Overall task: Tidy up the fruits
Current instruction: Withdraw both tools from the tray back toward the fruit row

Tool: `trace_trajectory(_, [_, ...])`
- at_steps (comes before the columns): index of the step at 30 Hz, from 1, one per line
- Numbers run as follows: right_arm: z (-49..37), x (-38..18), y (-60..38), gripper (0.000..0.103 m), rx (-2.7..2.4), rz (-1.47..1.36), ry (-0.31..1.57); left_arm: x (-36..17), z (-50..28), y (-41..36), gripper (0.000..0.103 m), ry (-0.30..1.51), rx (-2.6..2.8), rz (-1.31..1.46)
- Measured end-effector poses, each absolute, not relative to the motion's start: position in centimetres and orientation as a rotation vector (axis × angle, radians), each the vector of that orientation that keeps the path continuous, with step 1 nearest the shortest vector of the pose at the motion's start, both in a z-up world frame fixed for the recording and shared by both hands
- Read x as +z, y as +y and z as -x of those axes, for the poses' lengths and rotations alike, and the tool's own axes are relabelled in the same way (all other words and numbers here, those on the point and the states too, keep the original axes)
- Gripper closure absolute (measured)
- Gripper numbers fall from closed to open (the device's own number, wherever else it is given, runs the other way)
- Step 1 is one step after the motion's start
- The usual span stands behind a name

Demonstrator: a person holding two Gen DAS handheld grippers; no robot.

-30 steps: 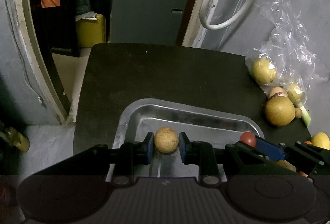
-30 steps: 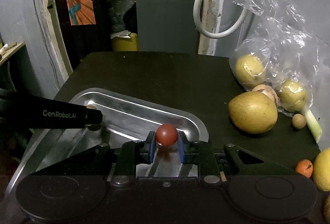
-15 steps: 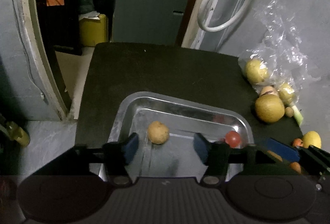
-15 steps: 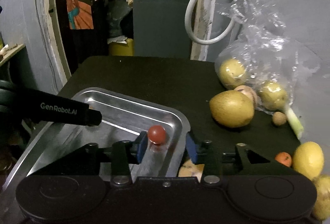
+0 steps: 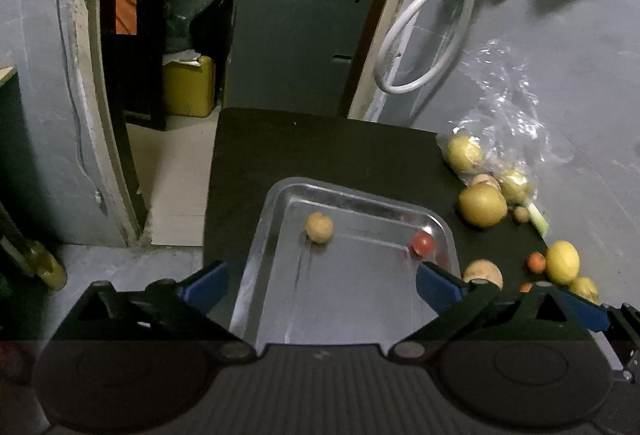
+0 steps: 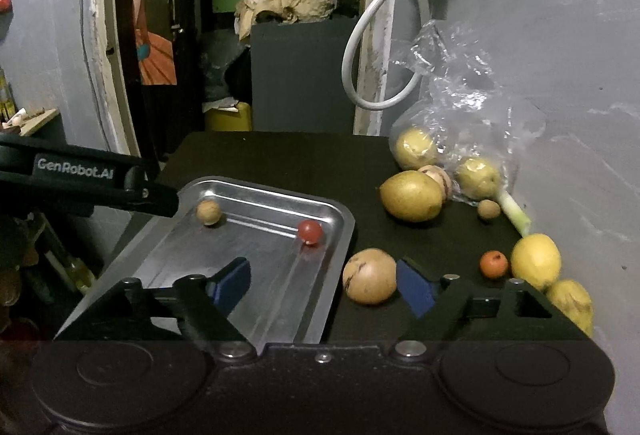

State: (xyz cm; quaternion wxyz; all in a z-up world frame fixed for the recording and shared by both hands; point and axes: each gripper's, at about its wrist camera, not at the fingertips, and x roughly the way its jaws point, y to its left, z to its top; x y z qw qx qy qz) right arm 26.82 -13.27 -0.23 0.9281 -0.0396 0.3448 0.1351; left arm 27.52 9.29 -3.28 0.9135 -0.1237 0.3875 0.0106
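The shallow rectangular stainless-steel tray [image 5: 446, 235] on the dark tabletop is the collection point and the landmark here. Inside it, a small tan round fruit [image 5: 319, 227] lies near the far-left corner and a small red round fruit [image 5: 423, 243] lies against the right wall, well apart, so neither blocks the next deposit.

The left gripper [image 5: 322, 285] is released, fingers spread wide over the tray's near half, grasping nothing. The right gripper [image 6: 322, 285] is likewise released and empty; its fingers straddle the tray's right rim, with a tan-brown round fruit [image 6: 370, 281] just outside that rim between them, probably the next pick.

Loose yellow fruits [image 6: 535, 261] and a clear plastic bag [image 6: 460, 103] remain right of the tray, not yet sorted.
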Motion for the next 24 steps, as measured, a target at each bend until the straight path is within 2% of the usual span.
trace_trajectory(7, [-21.5,1.4,-13.2,0.005,0.240,0.063,0.694,-2.7,-23.3,9.4,0.001,0.834,-0.023,0.213])
trace_trajectory(13, [-17.5,1.8,-13.4,0.001,0.228,0.068,0.713,-2.7,-19.4,9.9,0.001,0.875,-0.065,0.196])
trace_trajectory(24, [-11.9,0.8,-13.8,0.001,0.180,0.047,0.793,-4.0,-13.6,9.1,0.001,0.949,-0.145,0.134])
